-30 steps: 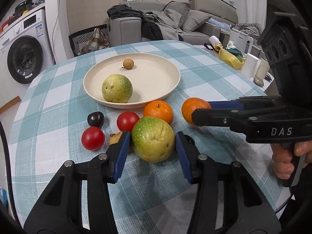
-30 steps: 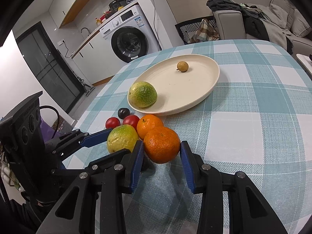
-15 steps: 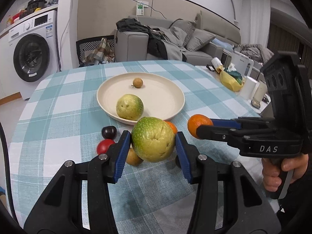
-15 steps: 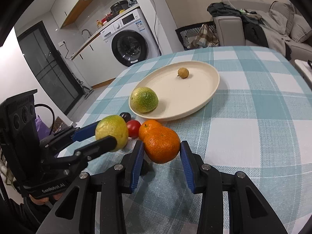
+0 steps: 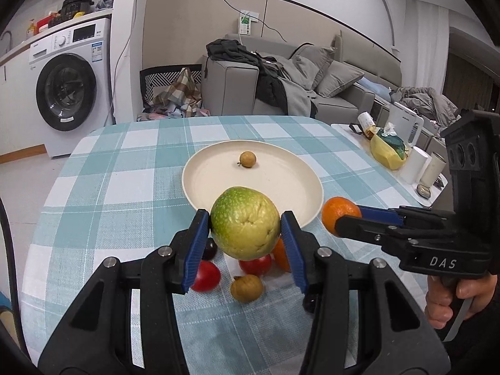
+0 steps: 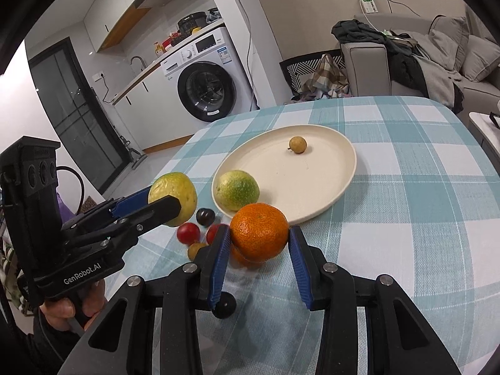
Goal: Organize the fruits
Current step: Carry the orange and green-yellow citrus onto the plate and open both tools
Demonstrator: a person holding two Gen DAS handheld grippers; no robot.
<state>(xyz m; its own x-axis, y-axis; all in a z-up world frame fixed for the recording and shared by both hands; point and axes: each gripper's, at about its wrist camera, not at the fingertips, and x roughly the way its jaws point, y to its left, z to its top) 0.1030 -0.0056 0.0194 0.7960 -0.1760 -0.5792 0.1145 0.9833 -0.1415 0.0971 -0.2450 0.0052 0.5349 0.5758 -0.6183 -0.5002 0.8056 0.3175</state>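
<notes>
- Two fruits are up: your left hand-held gripper clamps the green-yellow fruit just before the plate.
- Your right hand-held gripper clamps the orange beside the plate's near rim.

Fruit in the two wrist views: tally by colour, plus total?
Green-yellow: 2, one in the left tongs, one on the plate
Orange: 2, one in the right tongs, one on the cloth
Red: 2
Dark purple: 1
Tan: 2
Total: 9
</notes>
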